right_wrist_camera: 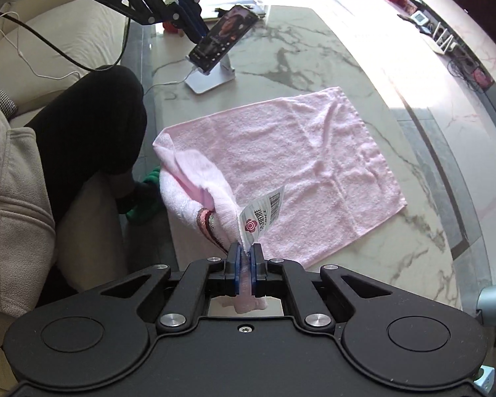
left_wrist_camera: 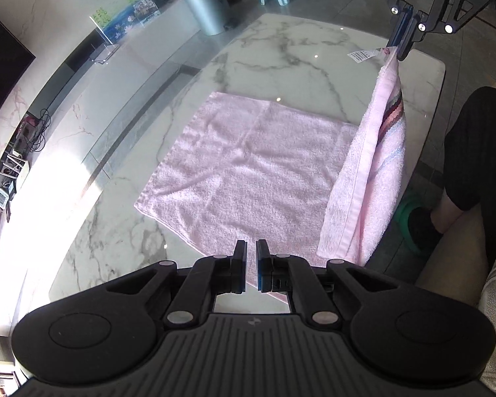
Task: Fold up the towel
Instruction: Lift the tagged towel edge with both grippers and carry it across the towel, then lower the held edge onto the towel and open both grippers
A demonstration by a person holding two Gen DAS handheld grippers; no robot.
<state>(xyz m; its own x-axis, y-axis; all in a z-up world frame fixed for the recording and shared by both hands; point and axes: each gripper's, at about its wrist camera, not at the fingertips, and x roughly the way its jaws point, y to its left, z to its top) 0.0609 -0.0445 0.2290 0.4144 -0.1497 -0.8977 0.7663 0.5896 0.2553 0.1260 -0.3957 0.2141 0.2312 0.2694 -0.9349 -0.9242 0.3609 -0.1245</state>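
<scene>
Towel [left_wrist_camera: 248,165], pink terry, lies mostly flat on the marble table [left_wrist_camera: 297,43], filling the middle of the left wrist view. Its edge at 3 o'clock is raised off the surface and hangs as a narrow drape up toward 1 o'clock. No fold is laid down yet as far as the pictures show; this looks like the opening of the first fold, with the raised side yet to be carried across toward 9 o'clock and set down, and any further folds after that.

Right claw [right_wrist_camera: 244,253] is clamped on that raised corner, pink cloth pinched between its blue pads, with the striped band and a paper label [right_wrist_camera: 264,211] just beyond them.

Left claw [left_wrist_camera: 251,258] sits at 6 o'clock over the near edge of the towel, its pads a narrow gap apart; I cannot tell whether any cloth is caught between them.

A phone on a stand [right_wrist_camera: 221,39] rests on the table at 11 o'clock in the right wrist view, well apart from the towel.
</scene>
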